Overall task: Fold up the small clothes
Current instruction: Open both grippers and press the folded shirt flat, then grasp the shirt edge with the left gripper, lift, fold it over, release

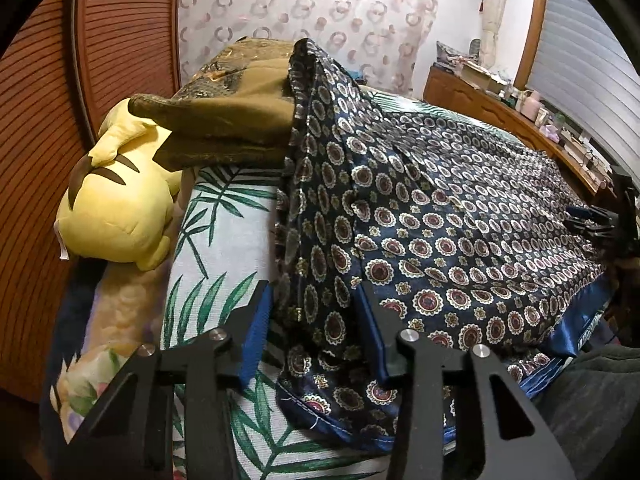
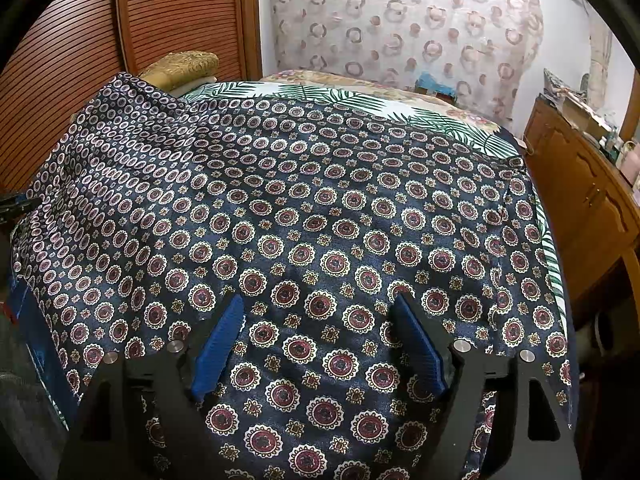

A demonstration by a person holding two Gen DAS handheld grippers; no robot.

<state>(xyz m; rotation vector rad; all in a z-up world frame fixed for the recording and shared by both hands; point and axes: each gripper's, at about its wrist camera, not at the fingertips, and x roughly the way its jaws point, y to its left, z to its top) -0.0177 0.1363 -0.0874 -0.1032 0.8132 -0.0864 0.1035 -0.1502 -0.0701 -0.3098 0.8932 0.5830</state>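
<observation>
Your left gripper [image 1: 316, 320] stands at the garment's left edge with its jaws half closed around a raised fold of the patterned garment [image 1: 440, 216]; whether the blue pads [image 1: 256, 336] already press the cloth cannot be told from the left wrist view. Your right gripper [image 2: 320, 336] hangs with jaws wide over the near middle of the same garment [image 2: 320, 200], holding nothing. The garment lies spread across the bed [image 2: 304, 92], covering most of the leaf-print sheet [image 1: 224, 232], its far left corner draped up against the olive cushion [image 1: 224, 120] at the bed's head-side corner, beside the yellow plush toy [image 1: 120, 216]. Probable risks: the fabric looks smooth and slippery, so a shallow pinch on the left may slide off as you lift; the pinch may also catch only the upper layer, leaving the fold uneven. The corner resting on the cushion may snag or drag the cushion along. With the right gripper unengaged, a one-sided pull may skew the cloth toward the bed's left edge.
</observation>
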